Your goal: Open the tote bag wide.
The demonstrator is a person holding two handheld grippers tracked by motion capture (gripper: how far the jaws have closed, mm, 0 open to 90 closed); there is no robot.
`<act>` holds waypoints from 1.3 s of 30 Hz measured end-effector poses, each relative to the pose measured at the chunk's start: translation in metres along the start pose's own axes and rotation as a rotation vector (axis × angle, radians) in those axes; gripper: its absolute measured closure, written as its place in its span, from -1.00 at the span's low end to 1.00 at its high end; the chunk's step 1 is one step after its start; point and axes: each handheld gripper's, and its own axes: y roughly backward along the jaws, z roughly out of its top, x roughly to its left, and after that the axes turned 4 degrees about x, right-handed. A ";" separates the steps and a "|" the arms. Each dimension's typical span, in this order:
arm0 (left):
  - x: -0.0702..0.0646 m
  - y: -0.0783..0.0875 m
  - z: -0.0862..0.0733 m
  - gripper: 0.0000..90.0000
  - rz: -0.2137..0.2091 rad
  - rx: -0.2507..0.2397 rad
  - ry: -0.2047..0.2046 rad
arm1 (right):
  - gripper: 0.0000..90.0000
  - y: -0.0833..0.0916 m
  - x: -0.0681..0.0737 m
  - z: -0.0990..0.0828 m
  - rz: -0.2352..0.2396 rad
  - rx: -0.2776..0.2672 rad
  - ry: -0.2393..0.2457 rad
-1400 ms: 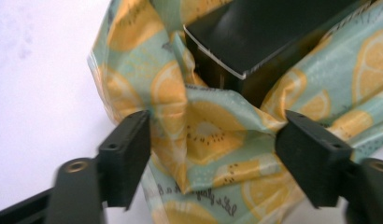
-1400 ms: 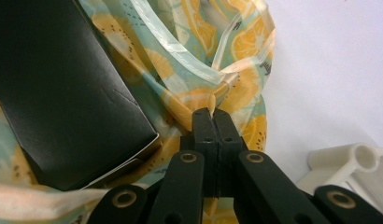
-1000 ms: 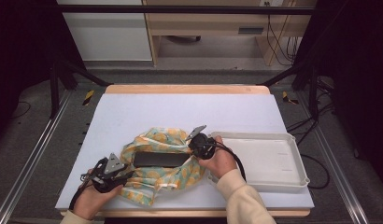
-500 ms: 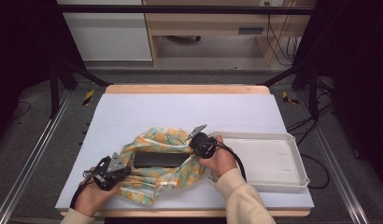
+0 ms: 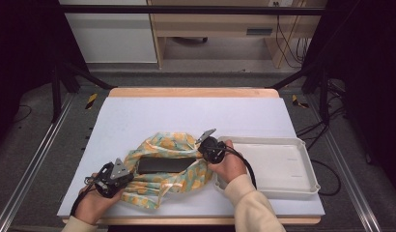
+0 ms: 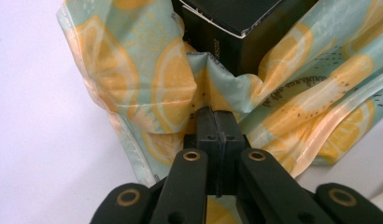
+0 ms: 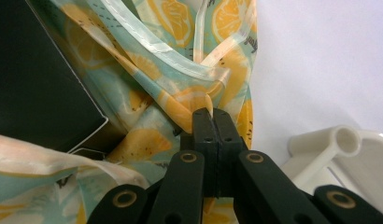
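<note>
Left gripper view: the left gripper has just closed its jaws, pinching a fold of the thin lemon-printed teal and yellow cloth. Right gripper view: the right gripper is clamped on another fold of that cloth. Between both grips a flat black rectangular box lies on the cloth, at the near middle of the white-covered table. Just right stands a shallow white plastic tray.
</note>
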 end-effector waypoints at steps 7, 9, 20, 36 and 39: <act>-0.001 0.004 -0.002 1.00 0.001 0.012 -0.006 | 1.00 0.002 0.000 -0.004 0.010 -0.021 -0.003; 0.000 0.004 -0.004 1.00 0.002 0.016 -0.003 | 1.00 0.003 0.000 -0.007 0.007 -0.008 -0.004; 0.002 0.008 -0.005 1.00 -0.004 -0.012 0.005 | 0.82 0.008 -0.003 -0.009 0.020 -0.068 -0.035; -0.001 0.026 -0.004 0.71 -0.019 -0.149 0.033 | -0.03 0.058 0.000 -0.016 -0.008 -0.275 -0.112; -0.002 0.035 -0.002 0.41 -0.010 -0.192 0.037 | -0.03 0.071 0.004 -0.018 -0.007 -0.321 -0.111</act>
